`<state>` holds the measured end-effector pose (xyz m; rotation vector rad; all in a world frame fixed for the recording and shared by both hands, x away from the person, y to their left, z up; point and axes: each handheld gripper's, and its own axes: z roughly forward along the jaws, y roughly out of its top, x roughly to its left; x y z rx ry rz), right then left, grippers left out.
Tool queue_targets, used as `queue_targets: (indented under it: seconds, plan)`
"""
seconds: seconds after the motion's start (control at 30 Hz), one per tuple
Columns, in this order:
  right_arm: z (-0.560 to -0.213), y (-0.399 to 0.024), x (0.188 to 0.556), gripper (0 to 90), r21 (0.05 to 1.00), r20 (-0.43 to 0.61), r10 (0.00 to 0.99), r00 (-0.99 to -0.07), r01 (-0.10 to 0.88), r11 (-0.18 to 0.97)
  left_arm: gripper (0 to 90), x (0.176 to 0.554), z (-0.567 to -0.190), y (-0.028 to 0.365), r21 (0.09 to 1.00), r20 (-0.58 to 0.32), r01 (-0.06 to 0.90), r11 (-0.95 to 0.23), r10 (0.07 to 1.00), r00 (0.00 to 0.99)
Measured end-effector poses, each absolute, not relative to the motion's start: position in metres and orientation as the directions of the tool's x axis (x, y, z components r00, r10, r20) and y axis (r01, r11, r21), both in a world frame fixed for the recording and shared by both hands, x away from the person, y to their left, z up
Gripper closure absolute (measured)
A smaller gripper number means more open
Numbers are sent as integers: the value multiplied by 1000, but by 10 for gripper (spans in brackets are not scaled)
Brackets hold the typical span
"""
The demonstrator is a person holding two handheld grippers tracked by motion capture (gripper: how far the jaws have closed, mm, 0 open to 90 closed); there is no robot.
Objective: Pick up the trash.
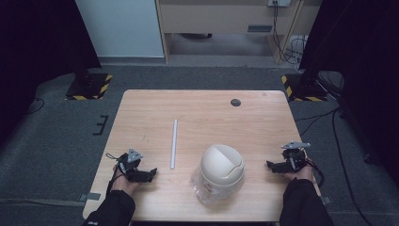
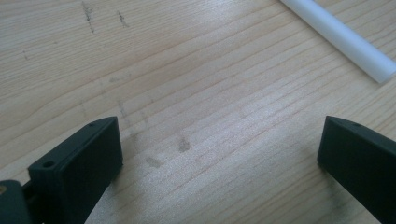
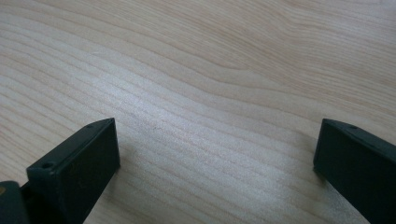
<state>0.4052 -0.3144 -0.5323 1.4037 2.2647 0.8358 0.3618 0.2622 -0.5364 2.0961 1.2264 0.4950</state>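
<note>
White rod cut off, left claw spread

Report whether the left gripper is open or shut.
Open. In the left gripper view the left gripper has its jaws wide apart, with bare table between them.

In the left gripper view the rod runs off the top edge, so its far end is cut off. The bin near the table's front edge hides part of the clear bag under it. The dark spot near the far edge is too small to tell.
</note>
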Motion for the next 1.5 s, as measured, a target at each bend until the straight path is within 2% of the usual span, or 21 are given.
queue_targets:
  seconds: [0.23,0.6,0.87,1.5]
  plan:
    - [-523,-317,403,63,655,23,882,-471,673,343,0,362,-536,262,697,-3,625,-350,871,491]
    - [-507,-311,399,52,704,33,867,-497,627,333,0,362,-536,262,698,-3,626,-349,872,490]
    - [-483,-300,395,49,790,40,845,-533,535,300,0,362,-536,263,698,-7,626,-347,872,490]
    - [-425,-291,376,35,893,5,806,-592,365,262,0,362,-536,262,698,-5,626,-348,871,491]
